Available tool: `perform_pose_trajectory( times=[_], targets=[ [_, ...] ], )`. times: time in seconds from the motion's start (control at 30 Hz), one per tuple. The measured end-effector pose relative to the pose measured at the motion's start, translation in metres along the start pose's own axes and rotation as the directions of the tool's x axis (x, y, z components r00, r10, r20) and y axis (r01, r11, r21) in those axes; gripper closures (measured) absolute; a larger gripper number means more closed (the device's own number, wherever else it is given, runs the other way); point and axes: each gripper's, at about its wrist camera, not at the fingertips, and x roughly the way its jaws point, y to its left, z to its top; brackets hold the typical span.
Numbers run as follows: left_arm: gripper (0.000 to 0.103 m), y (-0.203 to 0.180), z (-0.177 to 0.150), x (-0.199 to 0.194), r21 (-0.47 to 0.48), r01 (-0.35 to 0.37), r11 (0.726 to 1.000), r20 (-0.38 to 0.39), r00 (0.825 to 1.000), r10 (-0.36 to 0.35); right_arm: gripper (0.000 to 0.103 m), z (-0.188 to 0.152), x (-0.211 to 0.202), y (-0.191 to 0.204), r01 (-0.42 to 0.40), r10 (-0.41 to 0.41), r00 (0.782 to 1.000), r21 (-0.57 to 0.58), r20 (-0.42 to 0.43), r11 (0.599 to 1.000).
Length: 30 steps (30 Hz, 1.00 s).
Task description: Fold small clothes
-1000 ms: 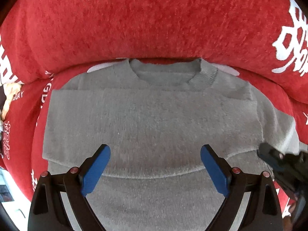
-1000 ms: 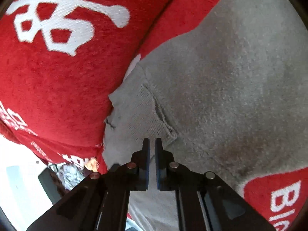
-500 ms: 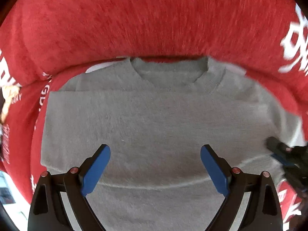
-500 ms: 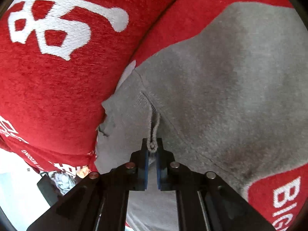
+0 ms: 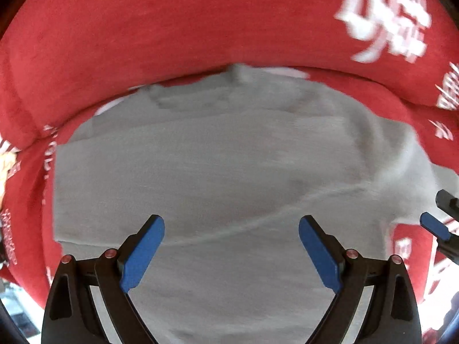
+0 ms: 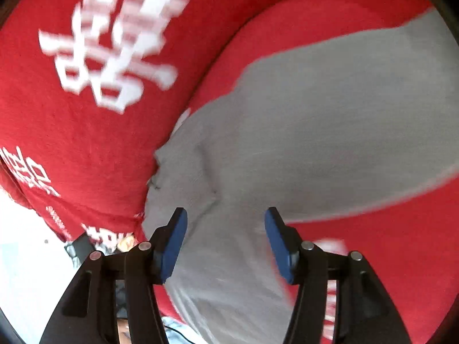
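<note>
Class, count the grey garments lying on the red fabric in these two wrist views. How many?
1: the grey sweater, spread flat on the red fabric. The right view shows its sleeve end. Anything underneath is hidden.

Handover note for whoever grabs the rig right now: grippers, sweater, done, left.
Left gripper: open, empty, over the lower body of the grey sweater.
Right gripper: open, empty, over the sweater's right sleeve area.
Sweater lies face up on the red blanket, collar toward the far side.
Done: bottom part looks folded up across the body.
Left: sleeve and side folds, probably starting on the right.
</note>
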Motion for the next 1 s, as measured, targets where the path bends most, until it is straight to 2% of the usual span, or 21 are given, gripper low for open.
perform_pose_trajectory(
  times=[0.13, 0.23, 0.33, 0.4, 0.57, 0.67, 0.73, 0.77, 0.8, 0.87, 0.9, 0.93, 1.0],
  targets=[
    [0.008, -0.051, -0.004, -0.005, 0.054, 0.065, 0.996, -0.002, 0.998, -0.065, 0.042, 0.002, -0.069, -0.066, 0.051, -0.068, 0.990, 0.144, 0.121, 0.988],
    [0.008, -0.085, -0.005, -0.003, 0.093, 0.085, 0.992, -0.001, 0.996, -0.085, 0.042, -0.001, -0.097, -0.106, 0.076, -0.126, 0.974, 0.251, 0.190, 0.965],
    [0.008, -0.113, -0.003, 0.001, 0.111, 0.077, 0.991, 0.011, 0.997, -0.078, 0.042, -0.004, -0.117, -0.141, 0.046, -0.139, 0.958, 0.346, 0.252, 0.937],
    [0.008, -0.124, 0.000, 0.004, 0.106, 0.072, 0.992, 0.016, 0.997, -0.074, 0.042, -0.001, -0.124, -0.155, 0.007, -0.120, 0.952, 0.371, 0.283, 0.928],
    [0.008, -0.135, 0.008, 0.017, 0.103, 0.058, 0.993, 0.027, 0.998, -0.061, 0.042, 0.020, -0.115, -0.171, -0.087, -0.064, 0.934, 0.399, 0.351, 0.913],
    [0.008, -0.144, 0.008, 0.030, 0.107, 0.077, 0.991, -0.015, 0.997, -0.076, 0.043, 0.028, -0.105, -0.169, -0.161, -0.021, 0.919, 0.423, 0.394, 0.892],
    [0.008, -0.151, 0.006, 0.040, 0.118, 0.082, 0.990, -0.055, 0.996, -0.076, 0.060, 0.030, -0.101, -0.167, -0.201, 0.002, 0.911, 0.439, 0.413, 0.875],
    [0.008, -0.151, 0.005, 0.039, 0.119, 0.080, 0.990, -0.043, 0.996, -0.075, 0.089, 0.032, -0.099, -0.168, -0.240, 0.033, 0.908, 0.454, 0.418, 0.858],
    [0.008, -0.152, 0.006, 0.037, 0.123, 0.083, 0.989, -0.038, 0.996, -0.079, 0.097, 0.033, -0.092, -0.165, -0.276, 0.064, 0.905, 0.467, 0.421, 0.840],
    [0.008, -0.146, 0.005, 0.027, 0.124, 0.106, 0.987, -0.027, 0.994, -0.104, 0.097, 0.032, -0.091, -0.162, -0.374, 0.146, 0.879, 0.465, 0.454, 0.803],
    [0.008, -0.142, 0.005, 0.023, 0.122, 0.115, 0.986, -0.015, 0.993, -0.114, 0.097, 0.032, -0.091, -0.154, -0.406, 0.183, 0.866, 0.440, 0.466, 0.801],
    [0.008, -0.136, 0.005, 0.016, 0.123, 0.124, 0.985, -0.001, 0.992, -0.124, 0.097, 0.033, -0.093, -0.143, -0.428, 0.219, 0.856, 0.402, 0.469, 0.810],
    [0.008, -0.115, 0.003, 0.003, 0.125, 0.132, 0.983, 0.028, 0.990, -0.137, 0.097, 0.036, -0.094, -0.115, -0.445, 0.283, 0.850, 0.319, 0.444, 0.837]
  ],
)
